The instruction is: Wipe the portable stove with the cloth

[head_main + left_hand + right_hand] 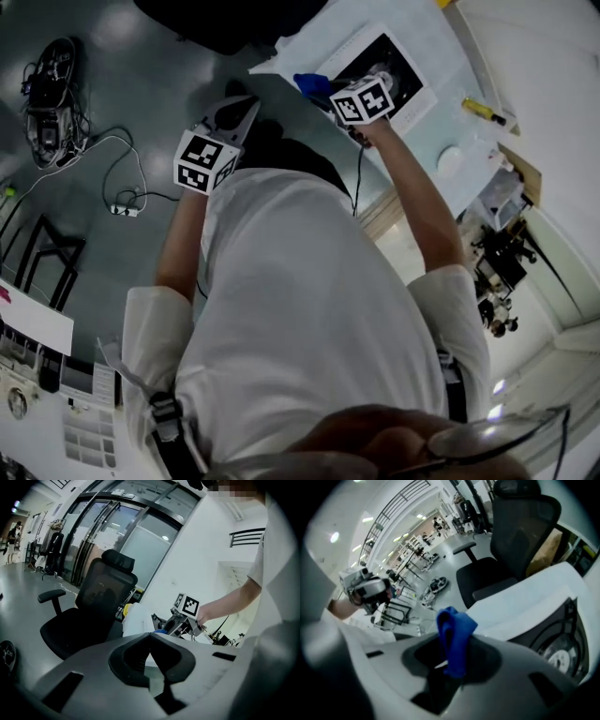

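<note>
One blue cloth (454, 630), bunched and creased, is seen pinched in the right gripper (330, 94), standing up from its jaws. Black stove (565, 641) is noted just right of them. Left gripper (151, 641) is held closed, empty.

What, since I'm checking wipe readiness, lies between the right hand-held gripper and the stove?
A blue cloth, clamped by the right hand-held gripper; the right gripper view shows it, with the stove beyond.
</note>
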`<state>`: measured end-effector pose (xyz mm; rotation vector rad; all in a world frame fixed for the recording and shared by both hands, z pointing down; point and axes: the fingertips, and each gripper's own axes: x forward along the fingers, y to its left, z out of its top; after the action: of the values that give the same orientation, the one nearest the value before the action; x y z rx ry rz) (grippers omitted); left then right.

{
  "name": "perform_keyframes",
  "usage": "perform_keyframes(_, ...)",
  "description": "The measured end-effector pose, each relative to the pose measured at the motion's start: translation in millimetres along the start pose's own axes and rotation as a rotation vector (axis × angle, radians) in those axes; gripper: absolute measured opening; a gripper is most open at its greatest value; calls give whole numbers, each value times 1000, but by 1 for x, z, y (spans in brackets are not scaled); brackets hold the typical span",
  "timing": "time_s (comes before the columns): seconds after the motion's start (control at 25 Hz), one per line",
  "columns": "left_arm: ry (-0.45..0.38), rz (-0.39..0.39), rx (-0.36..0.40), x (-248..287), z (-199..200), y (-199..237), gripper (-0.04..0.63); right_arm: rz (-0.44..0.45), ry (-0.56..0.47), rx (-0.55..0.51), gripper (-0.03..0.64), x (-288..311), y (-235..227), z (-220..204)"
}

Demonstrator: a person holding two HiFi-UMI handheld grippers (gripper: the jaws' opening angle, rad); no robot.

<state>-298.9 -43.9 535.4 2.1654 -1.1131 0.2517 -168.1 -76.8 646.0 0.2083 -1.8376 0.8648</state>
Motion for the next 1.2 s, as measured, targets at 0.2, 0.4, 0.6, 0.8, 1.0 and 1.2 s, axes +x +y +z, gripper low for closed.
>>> perform_keyframes(0.2, 41, -40, 28, 14, -14, -34, 32, -22, -61, 91, 127, 4, 0, -45)
perform_keyframes(0.4, 67, -52, 45, 15, -29, -61, 32, -42, -170, 274, 127, 21, -15, -71)
perform_keyframes(0.6, 112, -35, 42, 2, -55, -70, 32, -34, -295, 405, 127, 36, -20, -63)
perform_keyframes(0.8, 136, -20, 45, -4, -66, -75, 32, -20, -401, 506, 127, 44, -25, -38)
perform_keyframes(1.0, 147, -22, 56, -1, -67, -76, 32, -32, -453, 590, 127, 45, -39, -36)
perform_keyframes(1.2, 158, -34, 68, 4, -68, -79, 32, -73, -513, 644, 126, 36, -47, -48)
